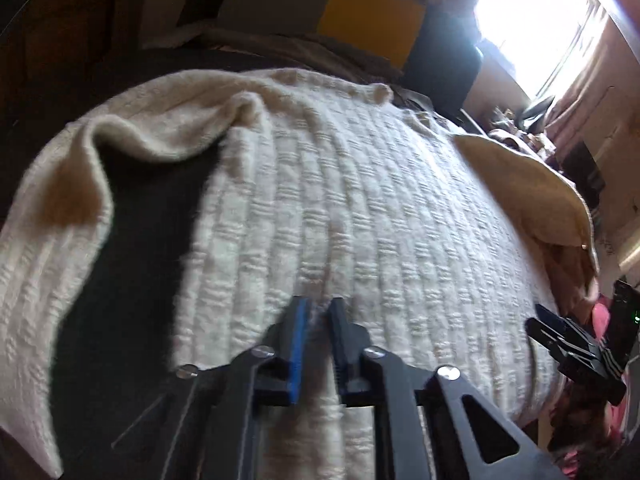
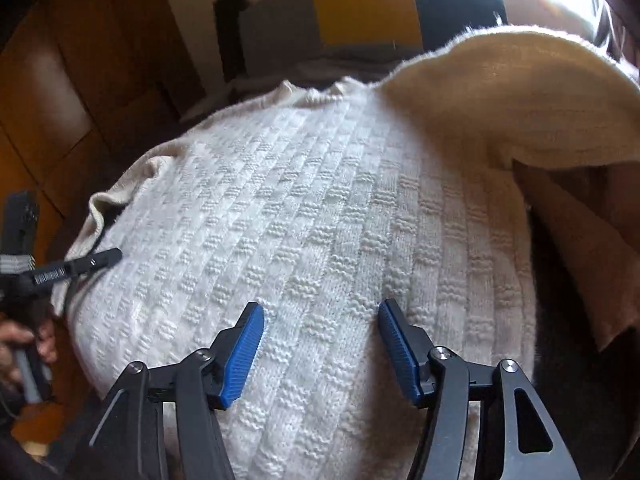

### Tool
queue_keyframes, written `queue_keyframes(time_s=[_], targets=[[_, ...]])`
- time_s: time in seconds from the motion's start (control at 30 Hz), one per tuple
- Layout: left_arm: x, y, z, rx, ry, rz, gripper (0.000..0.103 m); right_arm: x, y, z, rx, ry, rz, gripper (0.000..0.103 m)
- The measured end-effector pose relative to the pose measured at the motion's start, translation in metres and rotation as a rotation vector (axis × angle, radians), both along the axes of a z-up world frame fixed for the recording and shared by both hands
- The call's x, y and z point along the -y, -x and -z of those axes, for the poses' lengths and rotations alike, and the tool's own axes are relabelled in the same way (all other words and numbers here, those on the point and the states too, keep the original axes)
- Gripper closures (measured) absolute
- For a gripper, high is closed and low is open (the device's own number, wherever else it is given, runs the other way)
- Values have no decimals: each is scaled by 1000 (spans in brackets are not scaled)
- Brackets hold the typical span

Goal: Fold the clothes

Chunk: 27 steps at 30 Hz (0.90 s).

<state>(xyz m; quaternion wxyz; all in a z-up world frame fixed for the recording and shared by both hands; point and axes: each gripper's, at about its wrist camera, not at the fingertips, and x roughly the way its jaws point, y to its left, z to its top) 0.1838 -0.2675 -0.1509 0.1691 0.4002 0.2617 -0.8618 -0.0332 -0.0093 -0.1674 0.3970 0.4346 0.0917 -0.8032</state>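
A cream knitted sweater with a block-rib pattern lies spread on a dark surface; it fills the right wrist view too. One sleeve trails off to the left, and a part at the right is folded over, showing its smooth inner side. My left gripper is shut on a pinch of the sweater's knit near its near hem. My right gripper is open, its blue pads either side of the knit just above the hem. Each gripper shows at the edge of the other's view: the right one, the left one.
The dark surface shows between sleeve and body. A grey, yellow and dark-blue cushion lies at the far end. Wooden furniture stands at the left. A bright window and cluttered shelves are at the right.
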Motion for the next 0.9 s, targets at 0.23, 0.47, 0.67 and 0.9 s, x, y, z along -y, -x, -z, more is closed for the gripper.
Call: queue_keyframes(time_s=[0.23, 0.47, 0.67, 0.9], targets=[[22, -34, -24, -28, 13, -97, 80, 39, -18, 12, -111, -114, -53, 0], [94, -153, -49, 48, 138, -383, 73, 40, -25, 16, -191, -88, -54, 0], [118, -204, -22, 59, 10, -479, 72, 42, -33, 14, -217, -92, -41, 0], [107, -163, -9, 72, 45, -350, 57, 50, -32, 9, -188, -145, -50, 0]])
